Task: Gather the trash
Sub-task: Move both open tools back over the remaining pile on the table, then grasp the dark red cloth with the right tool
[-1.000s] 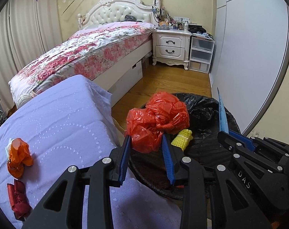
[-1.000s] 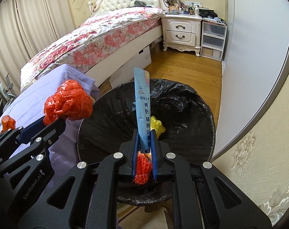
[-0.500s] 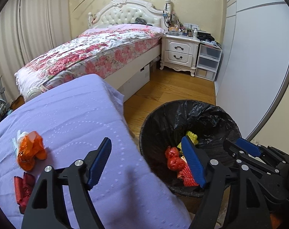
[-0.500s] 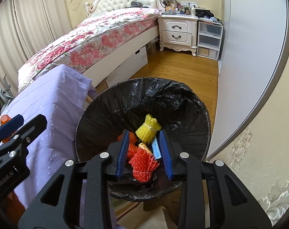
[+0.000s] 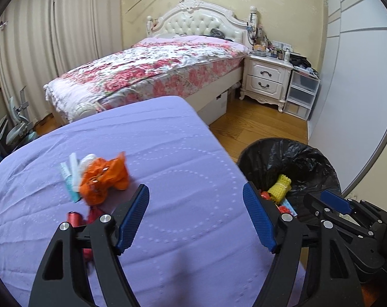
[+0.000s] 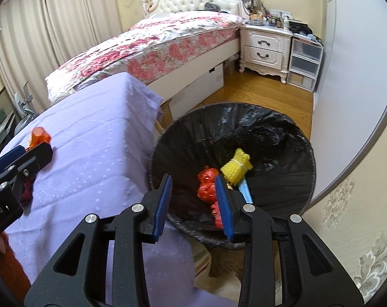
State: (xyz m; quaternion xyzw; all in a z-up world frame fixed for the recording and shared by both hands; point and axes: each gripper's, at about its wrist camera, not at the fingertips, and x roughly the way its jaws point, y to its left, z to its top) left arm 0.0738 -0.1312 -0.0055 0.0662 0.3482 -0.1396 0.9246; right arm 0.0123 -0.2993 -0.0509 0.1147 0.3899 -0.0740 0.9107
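Purple-clothed counter (image 5: 168,153) holds crumpled orange plastic wrapper (image 5: 104,179); left hand-held gripper (image 5: 196,217) wide apart, right hand-held gripper (image 6: 193,202) apart, empty, over black-lined round bin (image 6: 270,128).

Even, soft indoor light, fairly bright, no hard glare. Faint shadow on the purple cloth (image 5: 168,168) under the left gripper (image 5: 196,217). Orange bag (image 5: 104,179) on that cloth is motion-blurred. Strong fisheye bending and dark corners; wardrobe (image 6: 359,51) edge curves.
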